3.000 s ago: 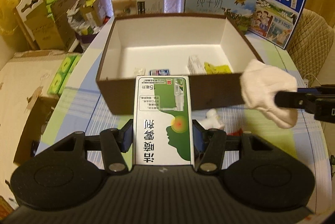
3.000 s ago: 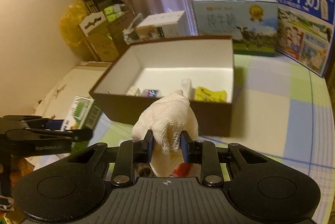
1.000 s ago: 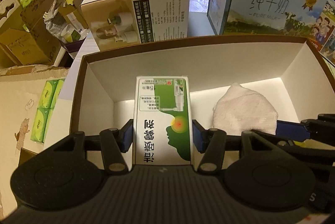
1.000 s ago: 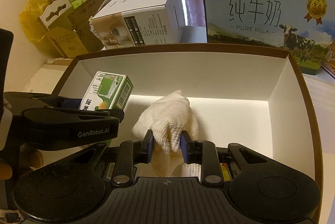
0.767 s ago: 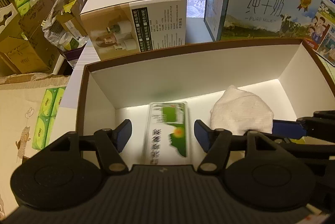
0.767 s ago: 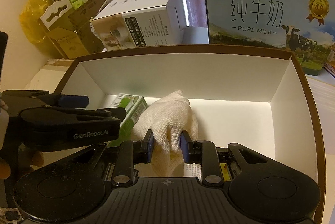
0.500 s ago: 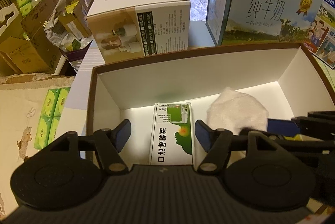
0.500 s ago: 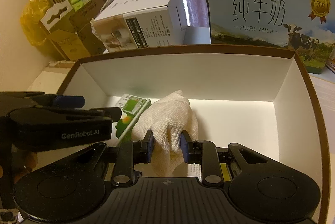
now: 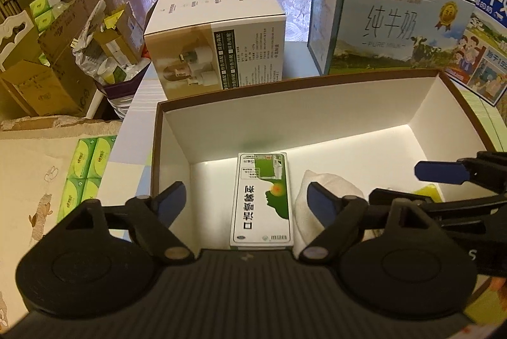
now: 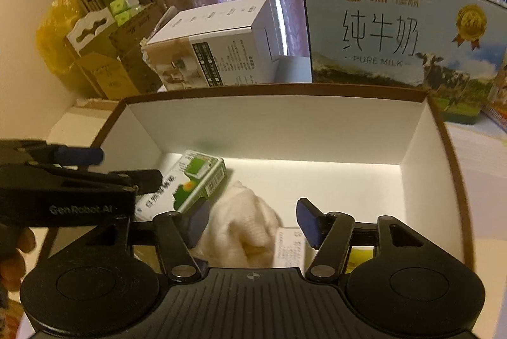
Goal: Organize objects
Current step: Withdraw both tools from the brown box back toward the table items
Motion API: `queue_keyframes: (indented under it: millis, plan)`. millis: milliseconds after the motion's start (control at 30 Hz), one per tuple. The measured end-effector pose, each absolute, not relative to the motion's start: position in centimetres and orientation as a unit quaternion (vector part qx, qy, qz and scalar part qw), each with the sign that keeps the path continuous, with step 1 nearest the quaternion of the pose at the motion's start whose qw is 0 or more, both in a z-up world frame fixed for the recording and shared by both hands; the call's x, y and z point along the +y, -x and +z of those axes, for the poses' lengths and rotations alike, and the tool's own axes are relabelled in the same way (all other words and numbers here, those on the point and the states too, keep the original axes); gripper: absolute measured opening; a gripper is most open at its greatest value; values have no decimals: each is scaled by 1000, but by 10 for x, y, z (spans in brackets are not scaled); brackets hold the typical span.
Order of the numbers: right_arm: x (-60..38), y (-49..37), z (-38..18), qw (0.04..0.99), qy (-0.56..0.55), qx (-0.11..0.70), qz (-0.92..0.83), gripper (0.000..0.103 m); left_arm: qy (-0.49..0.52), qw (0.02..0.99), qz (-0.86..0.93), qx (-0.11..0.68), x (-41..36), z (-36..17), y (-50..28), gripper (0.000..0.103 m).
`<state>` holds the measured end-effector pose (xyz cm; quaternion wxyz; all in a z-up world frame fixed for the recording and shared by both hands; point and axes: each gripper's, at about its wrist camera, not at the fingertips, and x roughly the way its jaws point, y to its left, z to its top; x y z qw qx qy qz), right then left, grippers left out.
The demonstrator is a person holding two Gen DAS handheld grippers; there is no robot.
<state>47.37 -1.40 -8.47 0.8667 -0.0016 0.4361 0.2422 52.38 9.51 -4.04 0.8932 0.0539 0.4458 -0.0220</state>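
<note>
A brown box with white inside (image 9: 285, 82) (image 10: 269, 90) fills both views. On its floor a green and white carton (image 9: 261, 199) (image 10: 196, 180) lies flat. My left gripper (image 9: 244, 201) (image 10: 117, 166) hovers above it, jaws opening, pads clear of the carton. Right of the carton lies a white cloth (image 9: 332, 180) (image 10: 240, 228). My right gripper (image 10: 252, 220) (image 9: 421, 185) stands over the cloth with its jaws opening. Its pads are off the cloth, which sits between them.
A yellow packet (image 9: 427, 193) and a white printed pack (image 10: 290, 247) lie in the brown box near its front. Behind it stand a white product box (image 9: 215, 34), a milk case (image 9: 389, 22) and a blue milk box (image 9: 478, 22). Green tissue packs (image 9: 85, 174) lie left.
The left jaws spread and the green carton dropped flat onto the box floor; the left gripper then rose. The right jaws opened off the cloth, which settled onto the floor.
</note>
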Motion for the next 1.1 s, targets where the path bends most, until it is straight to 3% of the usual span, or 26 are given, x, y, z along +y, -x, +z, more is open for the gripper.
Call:
queue_keyframes:
  millis: [633,1100]
  plan:
    - [-39,-430,-60,881,7,424,211,64,-44,909,-18,414,95,-15,-470,102]
    - [-62,-375,-38,894,15,402,200,66,-47,921,-14,386,82,10,-399,102]
